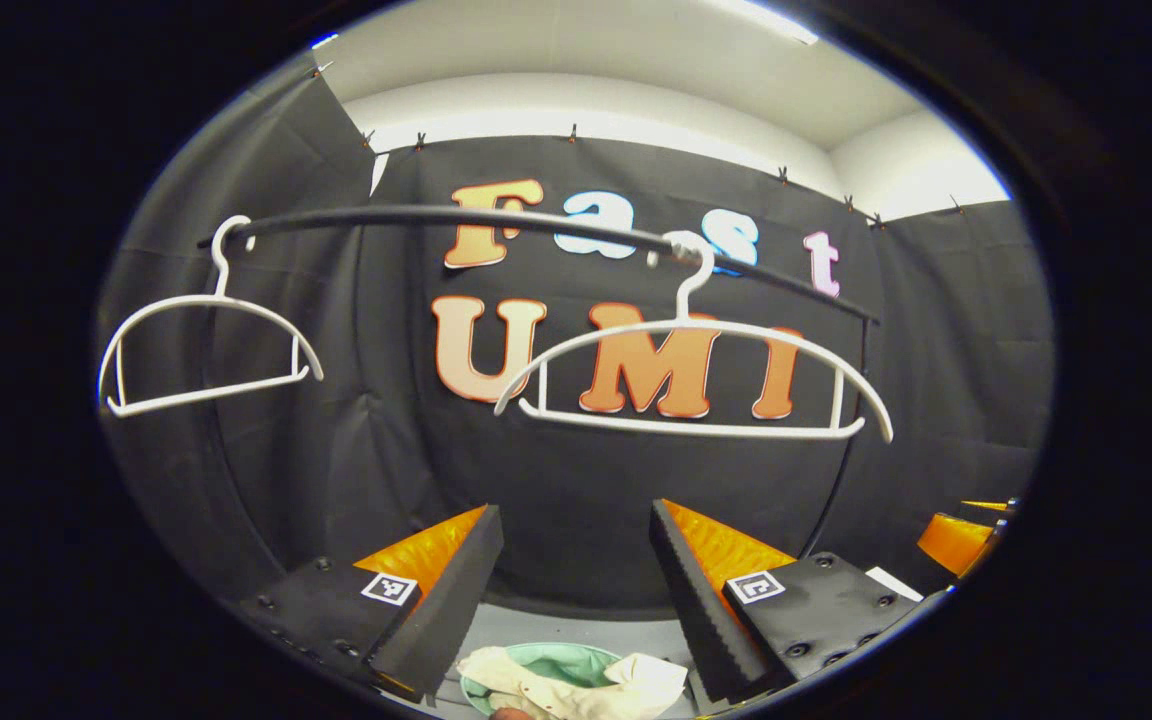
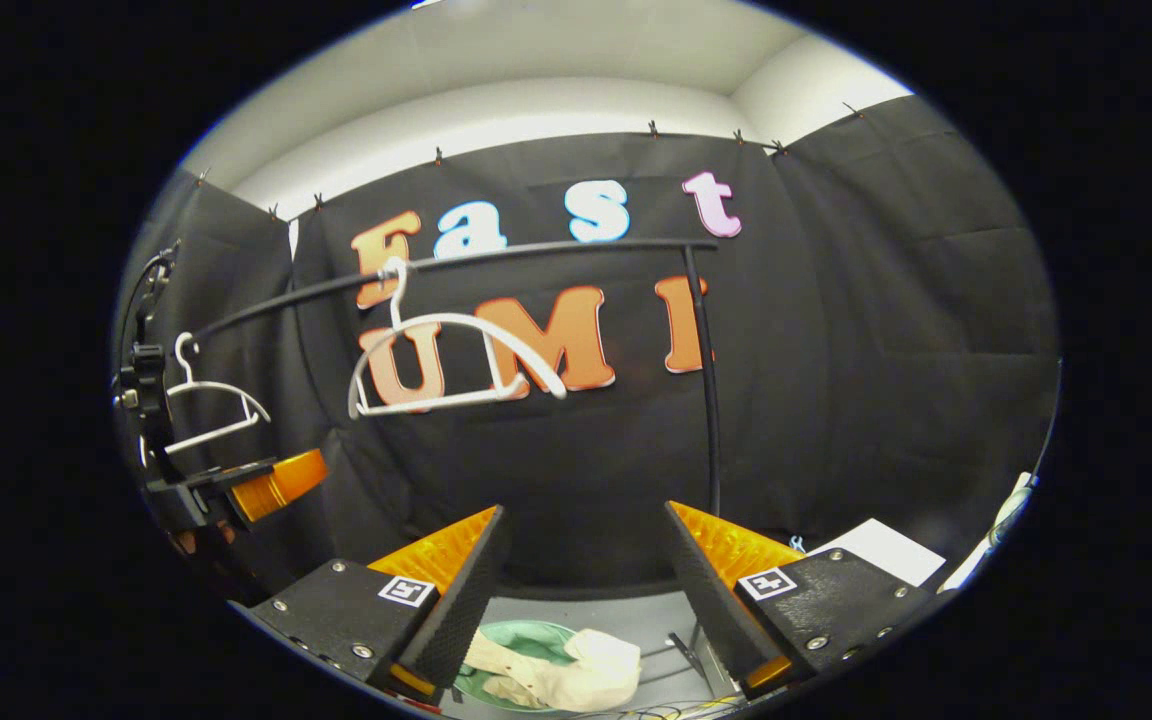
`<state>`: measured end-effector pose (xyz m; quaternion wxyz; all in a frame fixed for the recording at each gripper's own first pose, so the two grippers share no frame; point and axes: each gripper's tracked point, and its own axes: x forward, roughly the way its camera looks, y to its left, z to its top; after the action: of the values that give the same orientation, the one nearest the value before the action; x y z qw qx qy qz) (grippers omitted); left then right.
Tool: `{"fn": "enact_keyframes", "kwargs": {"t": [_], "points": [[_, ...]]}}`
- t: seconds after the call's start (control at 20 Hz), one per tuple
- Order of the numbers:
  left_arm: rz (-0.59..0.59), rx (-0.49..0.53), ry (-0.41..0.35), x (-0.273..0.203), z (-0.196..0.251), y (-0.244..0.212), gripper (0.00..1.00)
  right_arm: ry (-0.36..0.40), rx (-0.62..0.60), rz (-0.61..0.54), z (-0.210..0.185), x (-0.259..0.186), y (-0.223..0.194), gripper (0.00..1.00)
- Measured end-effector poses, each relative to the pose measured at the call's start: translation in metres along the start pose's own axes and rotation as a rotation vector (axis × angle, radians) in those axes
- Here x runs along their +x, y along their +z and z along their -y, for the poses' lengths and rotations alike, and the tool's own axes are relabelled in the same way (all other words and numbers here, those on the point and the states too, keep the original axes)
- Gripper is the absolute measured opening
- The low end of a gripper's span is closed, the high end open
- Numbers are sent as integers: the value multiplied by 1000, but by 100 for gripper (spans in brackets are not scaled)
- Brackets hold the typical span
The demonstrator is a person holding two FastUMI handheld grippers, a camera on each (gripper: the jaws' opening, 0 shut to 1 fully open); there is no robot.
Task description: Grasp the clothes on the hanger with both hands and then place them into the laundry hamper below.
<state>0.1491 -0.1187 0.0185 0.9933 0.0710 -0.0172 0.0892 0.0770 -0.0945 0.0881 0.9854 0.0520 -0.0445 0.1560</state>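
Left gripper (image 1: 571, 590) and right gripper (image 2: 581, 590) are held wide apart, nothing gripped. Cream clothes (image 1: 576, 685) are draped over the green laundry hamper (image 1: 556, 662) below. Two bare hangers (image 1: 693, 380) are hung on the rail (image 1: 436, 215); the left gripper is seen at the right gripper view's left edge.

Item 1. Legible words, numbers or brand names on objects: none can be made out.

Item 2. Coded square markers, black pattern on white, no letters or digits to read.
- Left gripper (image 1: 576, 510): first marker (image 1: 388, 588), lower left of centre in the left gripper view, on the plate behind one finger; second marker (image 1: 755, 586), lower right of centre, on the plate behind the other finger.
- Right gripper (image 2: 584, 510): third marker (image 2: 408, 591), lower left of centre in the right gripper view; fourth marker (image 2: 769, 582), lower right of centre, both likewise on the finger plates.

Item 3. White sheet (image 2: 881, 550), lower right of the right gripper view: no writing can be discerned on it.
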Motion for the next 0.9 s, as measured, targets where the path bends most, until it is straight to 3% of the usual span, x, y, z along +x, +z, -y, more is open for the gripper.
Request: {"fn": "enact_keyframes", "kwargs": {"t": [0.3,0.35,0.4,0.45,0.55,0.6,0.65,0.75,0.85,0.9], "points": [[-23,9,34,0,-13,-2,97,3,-25,43,-8,-10,12,95],[-27,8,36,-3,-17,-6,94,5,-27,39,-10,-9,9,87],[-27,4,38,-5,-17,-7,95,11,-26,32,-11,-8,6,87],[-23,2,43,-7,-19,-6,97,17,-23,29,-14,-8,5,95],[-12,7,63,-12,-27,-3,100,26,-24,24,-18,-7,4,95],[-12,13,74,-13,-32,-3,100,28,-27,22,-18,-7,4,87],[-16,17,82,-15,-36,-4,100,28,-31,23,-19,-6,3,87],[-13,20,91,-19,-41,-3,100,34,-37,21,-23,-4,1,100],[-3,29,105,-22,-48,-2,97,46,-31,14,-26,-2,-2,92],[0,34,111,-22,-51,-2,97,49,-29,11,-29,-1,-3,95]]}}
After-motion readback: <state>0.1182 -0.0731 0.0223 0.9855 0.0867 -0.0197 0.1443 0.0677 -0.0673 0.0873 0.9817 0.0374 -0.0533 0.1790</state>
